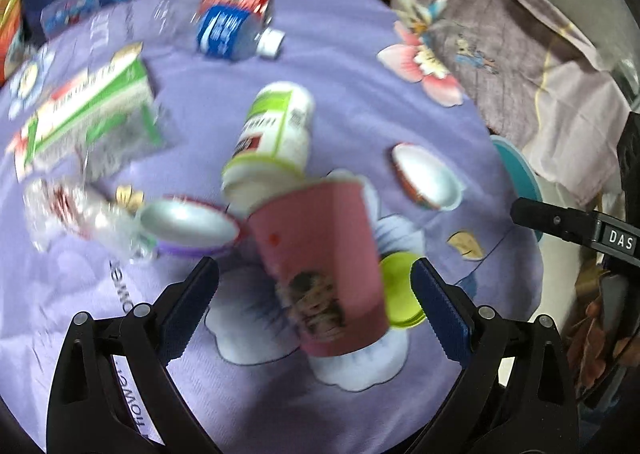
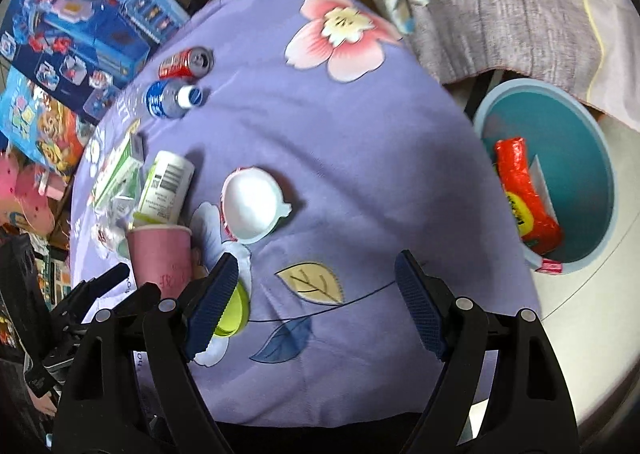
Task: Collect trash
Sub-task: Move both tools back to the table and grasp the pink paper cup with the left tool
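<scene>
Left wrist view: the pink paper cup (image 1: 320, 266) stands between the wide-open pads of the left tool (image 1: 314, 306), untouched, lined up for a grasp. Around it on the purple-clothed tabletop (image 1: 352, 65) lie more trash. Right tool (image 2: 316, 306) gapes empty, nearer the teal bin (image 2: 596, 141) beside the tabletop.

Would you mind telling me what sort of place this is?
Probably a home bedroom or playroom: a floral bedsheet strewn with trash, toy boxes beside it, and a teal bin.
</scene>
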Available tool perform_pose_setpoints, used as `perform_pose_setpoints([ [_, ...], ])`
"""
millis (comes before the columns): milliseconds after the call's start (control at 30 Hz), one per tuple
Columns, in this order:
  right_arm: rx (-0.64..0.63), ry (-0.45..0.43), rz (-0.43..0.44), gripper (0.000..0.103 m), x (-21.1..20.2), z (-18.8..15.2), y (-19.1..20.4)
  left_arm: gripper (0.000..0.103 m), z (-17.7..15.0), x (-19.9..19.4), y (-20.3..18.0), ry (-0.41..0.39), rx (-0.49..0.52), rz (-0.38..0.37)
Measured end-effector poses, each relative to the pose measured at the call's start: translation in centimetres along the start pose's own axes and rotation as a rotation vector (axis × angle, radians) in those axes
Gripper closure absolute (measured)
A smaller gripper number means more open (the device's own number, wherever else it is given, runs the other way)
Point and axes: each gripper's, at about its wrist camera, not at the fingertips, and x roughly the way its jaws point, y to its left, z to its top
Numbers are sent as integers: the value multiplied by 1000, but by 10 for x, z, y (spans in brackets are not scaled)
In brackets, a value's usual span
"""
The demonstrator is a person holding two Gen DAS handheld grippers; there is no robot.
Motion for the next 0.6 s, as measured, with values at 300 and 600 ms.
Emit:
perform_pose_setpoints([
  [300, -10, 37, -21, 26, 8, -3, 8, 6, 4, 20, 7, 38, -52, -18],
  [600, 14, 36, -35, 26, 6, 0, 1, 36, 2, 29, 0, 57, -16, -60],
])
